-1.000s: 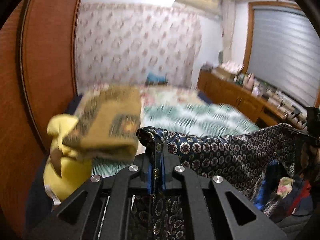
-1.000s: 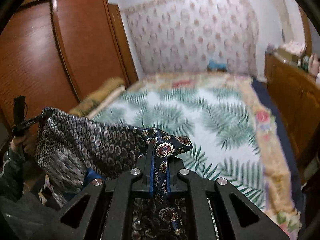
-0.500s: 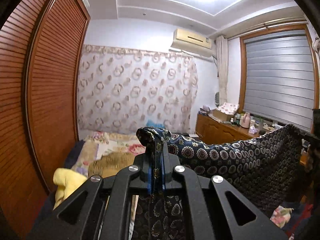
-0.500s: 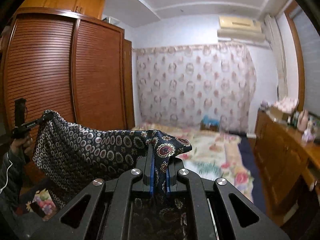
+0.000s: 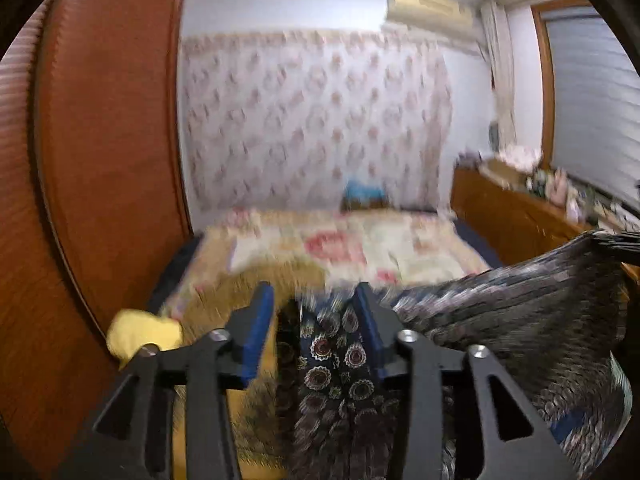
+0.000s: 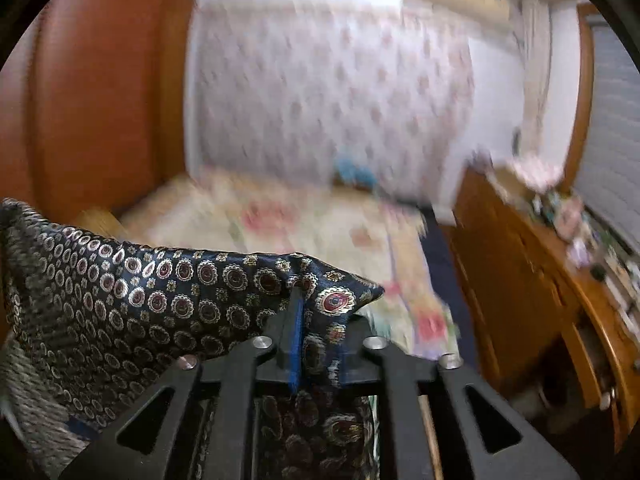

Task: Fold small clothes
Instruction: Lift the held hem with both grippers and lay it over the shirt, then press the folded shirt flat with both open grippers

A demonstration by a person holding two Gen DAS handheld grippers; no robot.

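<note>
1. Behind everything stood a bedroom: a wooden wardrobe [image 5: 100, 152] on the left, a patterned curtain [image 5: 312, 120] at the far wall, and a bed [image 5: 340, 240] with a flowered cover below it. Both views were blurred.

2. Over the near end of this bed hung the dark patterned cloth [image 6: 140, 296], stretched in the air between the two tools and not yet lying on the cover.

3. On the left tongs [image 5: 316, 320] the jaws were opening; the blue pads stood apart, and the cloth corner sat loose between them, not pressed.

4. On the right tongs [image 6: 316, 340] the jaws were opening too, with a narrower gap; the other corner was draped over and between them, so I judged it free.

5. Its long axis ran sideways, from one tool to the other, and the top edge was nearly level, sagging slightly; the body hung downward.

6. To do the release well, in my judgement, both corners should leave at the same moment and low, so the cloth lands flat and square to the bed edge.

7. A yellow thing [image 5: 140, 332] lay at the left; landing clear of it would help.
</note>
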